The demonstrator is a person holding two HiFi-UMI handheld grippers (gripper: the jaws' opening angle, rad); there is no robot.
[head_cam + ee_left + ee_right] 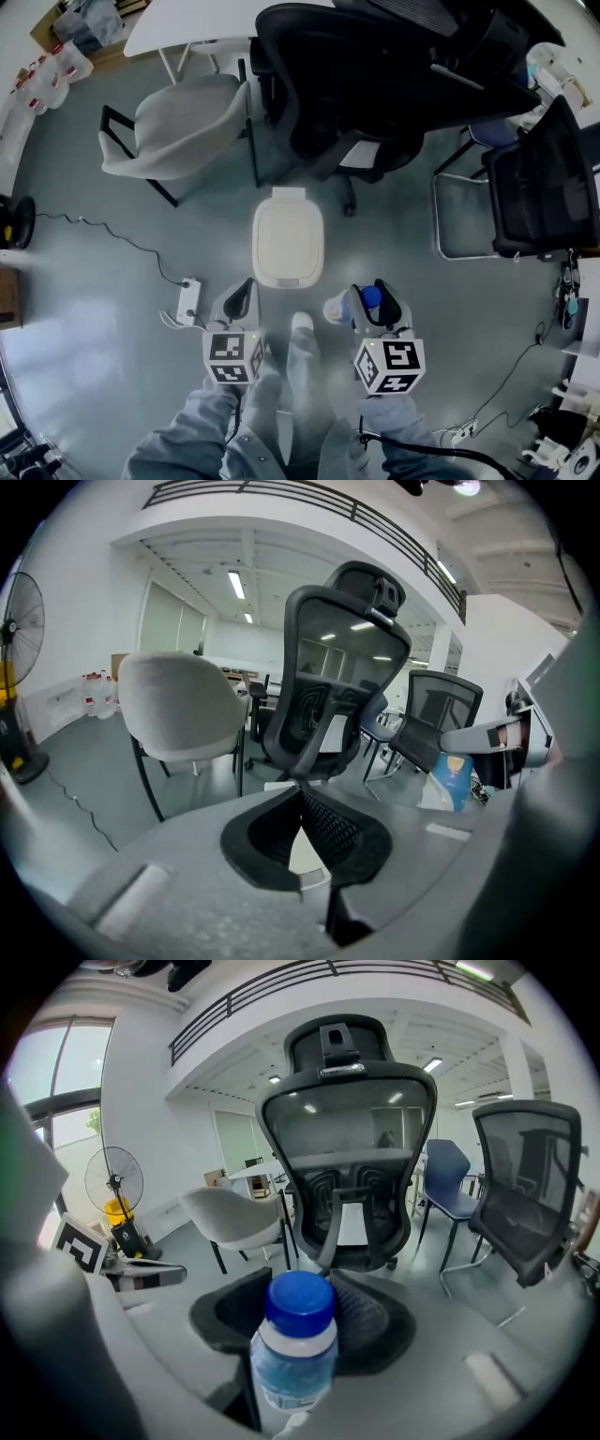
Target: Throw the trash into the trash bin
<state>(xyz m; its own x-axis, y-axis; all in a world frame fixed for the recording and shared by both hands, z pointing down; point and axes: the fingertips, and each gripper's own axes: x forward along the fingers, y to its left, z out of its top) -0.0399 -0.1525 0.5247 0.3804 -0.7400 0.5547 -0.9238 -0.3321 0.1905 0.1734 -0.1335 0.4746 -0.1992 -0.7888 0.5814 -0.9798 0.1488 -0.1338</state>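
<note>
One blue-capped bottle [292, 1354], label unreadable, in right claw [373, 293].

One white bin [288, 239], one blue-capped bottle [292, 1344], two tongs [246, 287] [377, 292], one power strip [189, 300], perhaps four chairs [178, 127] [375, 75] [544, 187] [487, 136]

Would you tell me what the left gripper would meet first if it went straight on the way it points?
Probably the bin: the left gripper points down towards it, and its white lid shows between the jaws in that gripper's view. Depth is unclear; it may hit the floor first.
</note>
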